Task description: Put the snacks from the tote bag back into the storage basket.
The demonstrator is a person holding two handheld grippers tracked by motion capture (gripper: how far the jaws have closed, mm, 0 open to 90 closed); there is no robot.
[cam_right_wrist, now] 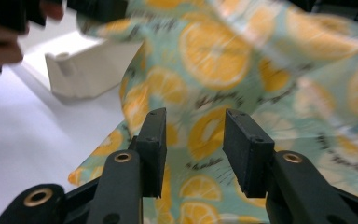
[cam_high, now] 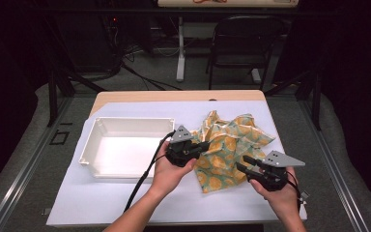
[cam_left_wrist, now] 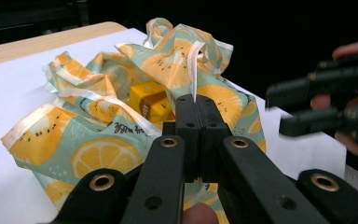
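Observation:
A teal cloth point(cam_high: 228, 139) printed with orange slices lies crumpled right of the table's middle. In the left gripper view its folds point(cam_left_wrist: 102, 154) surround a small yellow-orange box point(cam_left_wrist: 149, 100). My left gripper point(cam_high: 206, 144) reaches the cloth's left edge, and its jaws point(cam_left_wrist: 196, 100) are shut on a white hem strip of the cloth. My right gripper point(cam_high: 241, 166) is at the cloth's near right corner, jaws apart. In its own view the open right gripper point(cam_right_wrist: 193, 126) faces the cloth point(cam_right_wrist: 214, 46) with nothing between its pads. The right gripper point(cam_left_wrist: 275, 109) appears blurred in the left gripper view.
A white rectangular tray point(cam_high: 125, 123) stands empty on the left of the white-covered table point(cam_high: 101, 198), its corner point(cam_right_wrist: 88, 65) close to the cloth. A black cable trails from the left gripper toward the near edge. A dark chair point(cam_high: 241, 38) stands beyond the table.

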